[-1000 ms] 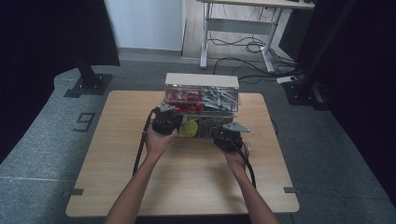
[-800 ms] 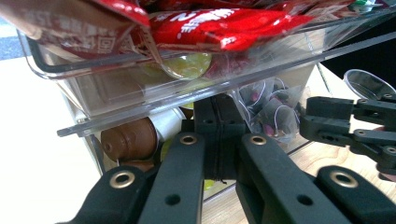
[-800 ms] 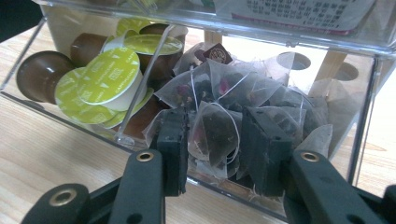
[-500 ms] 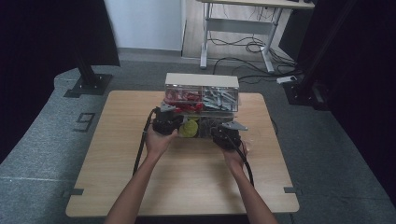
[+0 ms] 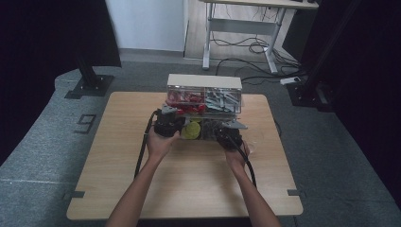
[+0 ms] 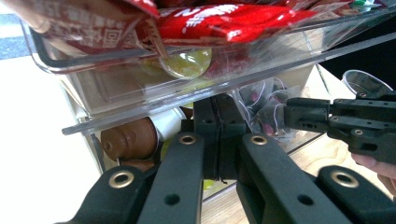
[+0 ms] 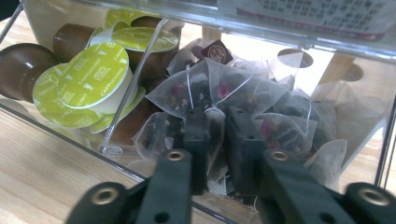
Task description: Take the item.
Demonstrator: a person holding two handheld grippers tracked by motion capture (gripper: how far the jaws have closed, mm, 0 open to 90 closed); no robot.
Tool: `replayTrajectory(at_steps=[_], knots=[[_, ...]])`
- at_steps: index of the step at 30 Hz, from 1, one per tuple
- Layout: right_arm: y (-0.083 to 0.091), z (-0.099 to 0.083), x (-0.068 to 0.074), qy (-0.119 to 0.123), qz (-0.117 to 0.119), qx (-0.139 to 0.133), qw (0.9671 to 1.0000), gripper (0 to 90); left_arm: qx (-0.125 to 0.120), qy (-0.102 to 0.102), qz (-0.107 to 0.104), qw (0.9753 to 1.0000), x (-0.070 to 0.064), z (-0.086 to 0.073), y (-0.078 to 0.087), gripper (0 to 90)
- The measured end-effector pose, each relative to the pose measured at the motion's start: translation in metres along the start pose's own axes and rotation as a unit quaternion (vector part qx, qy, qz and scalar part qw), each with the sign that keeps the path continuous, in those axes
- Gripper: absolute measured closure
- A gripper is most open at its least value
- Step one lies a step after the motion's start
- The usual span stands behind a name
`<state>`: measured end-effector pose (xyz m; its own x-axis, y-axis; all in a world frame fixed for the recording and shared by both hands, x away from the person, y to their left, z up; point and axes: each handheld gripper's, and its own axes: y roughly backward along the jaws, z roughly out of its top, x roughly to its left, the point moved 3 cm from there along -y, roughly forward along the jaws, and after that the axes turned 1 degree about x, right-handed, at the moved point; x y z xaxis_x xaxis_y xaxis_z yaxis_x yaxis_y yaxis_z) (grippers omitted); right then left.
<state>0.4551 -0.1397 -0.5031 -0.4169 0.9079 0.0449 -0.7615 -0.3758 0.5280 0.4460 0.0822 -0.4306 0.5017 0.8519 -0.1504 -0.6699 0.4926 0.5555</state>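
Movement since earlier: hardly any; I saw both hands hold their places at the organizer's front, the right one perhaps a touch nearer.
Task thing: the clear organizer (image 5: 204,97) stood at the far middle of the table (image 5: 118,189), its lower tier holding coffee capsules (image 7: 93,74) on one side and tea bags (image 7: 210,93) on the other.
Left hand-held gripper (image 6: 217,140): its jaws were pressed together at the lower tier's front edge, under the tray of red packets (image 6: 224,21); I could not tell whether they pinched anything.
Right hand-held gripper (image 7: 217,140): its jaws were nearly closed, seemingly on a tea bag's mesh among the pile, though how firm the grip was I could not tell.
Step in hand: I judged it to be drawing one tea bag out of the lower tier.
Doing it well: I would pinch a single bag, pull slowly and level toward me, and steady the organizer with the left so neighbouring bags and strings did not drag out.
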Motion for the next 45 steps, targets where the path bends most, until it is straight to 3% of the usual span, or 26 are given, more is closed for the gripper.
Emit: replayTrajectory(at_steps=[4, 16, 29, 45], knots=[[0.002, 0.000, -0.001, -0.003, 0.010, -0.005, 0.9999, 88.8, -0.001, -0.001, 0.000, 1.0000, 0.000, 0.000, 0.001, 89.4], [0.024, 0.009, -0.001, 0.011, 0.016, -0.030, 0.9994, 89.1, -0.004, 0.003, 0.000, 1.0000, 0.003, -0.002, 0.001, 89.3], [0.039, 0.012, -0.005, 0.009, 0.018, -0.045, 0.9988, 89.1, -0.005, 0.015, -0.014, 0.9998, 0.006, -0.001, 0.003, 89.3], [0.064, 0.016, -0.013, 0.008, 0.019, -0.070, 0.9973, 89.2, -0.003, 0.016, -0.016, 0.9997, 0.006, -0.001, 0.003, 89.2]])
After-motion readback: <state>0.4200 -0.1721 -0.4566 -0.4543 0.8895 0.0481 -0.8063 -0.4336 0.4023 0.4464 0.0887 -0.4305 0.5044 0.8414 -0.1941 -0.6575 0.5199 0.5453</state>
